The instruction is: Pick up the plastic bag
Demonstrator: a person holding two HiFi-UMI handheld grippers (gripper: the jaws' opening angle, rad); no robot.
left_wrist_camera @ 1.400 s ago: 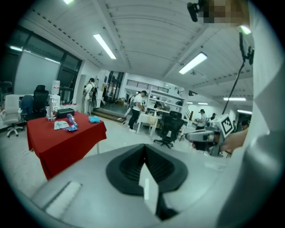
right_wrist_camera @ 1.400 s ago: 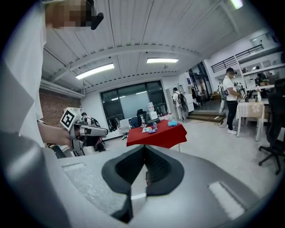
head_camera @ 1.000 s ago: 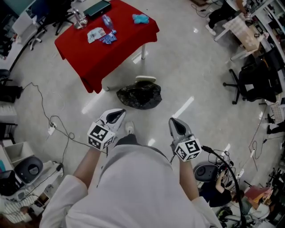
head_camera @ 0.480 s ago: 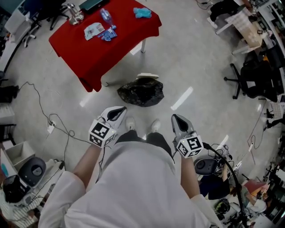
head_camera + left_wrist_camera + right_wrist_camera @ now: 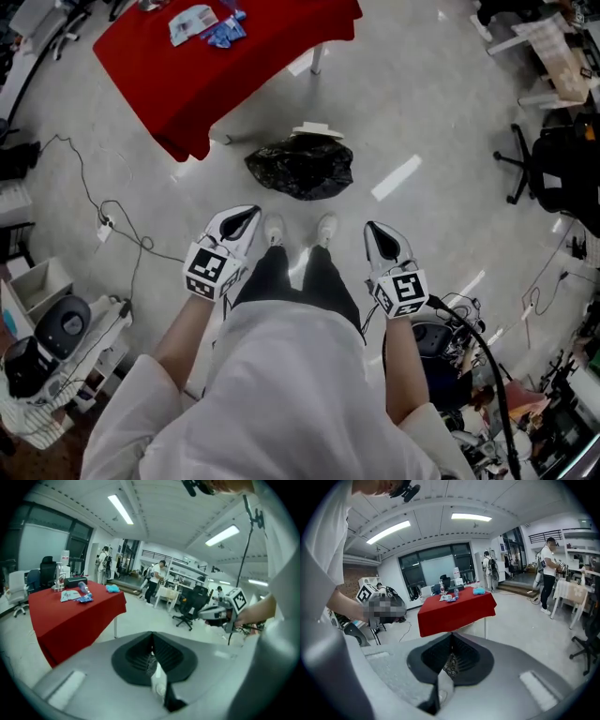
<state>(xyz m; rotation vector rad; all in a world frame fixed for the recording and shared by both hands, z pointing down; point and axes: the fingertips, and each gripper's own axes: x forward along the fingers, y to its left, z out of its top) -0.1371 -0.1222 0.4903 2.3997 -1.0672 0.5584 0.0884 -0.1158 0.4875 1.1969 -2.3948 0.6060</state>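
Note:
A crumpled black plastic bag (image 5: 300,169) lies on the pale floor just in front of the red-clothed table (image 5: 216,66). Both grippers hover at waist height, short of the bag and well above it. My left gripper (image 5: 246,217) is shut and empty, to the bag's near left. Just as empty and shut, my right gripper (image 5: 378,232) is to its near right. In the left gripper view the jaws (image 5: 151,652) meet with nothing between them; the right gripper view shows the same (image 5: 450,654). Neither gripper view shows the bag.
The person's two shoes (image 5: 274,230) stand just short of the bag. A flat white object (image 5: 314,131) lies behind it. Cables (image 5: 112,225) trail on the floor at left; an office chair (image 5: 553,169) stands at right. Small items (image 5: 192,21) sit on the table.
The person has stepped toward the bag, so it and the table sit closer under the head view, and both shoes now show. Both grippers stay shut, level with each other.

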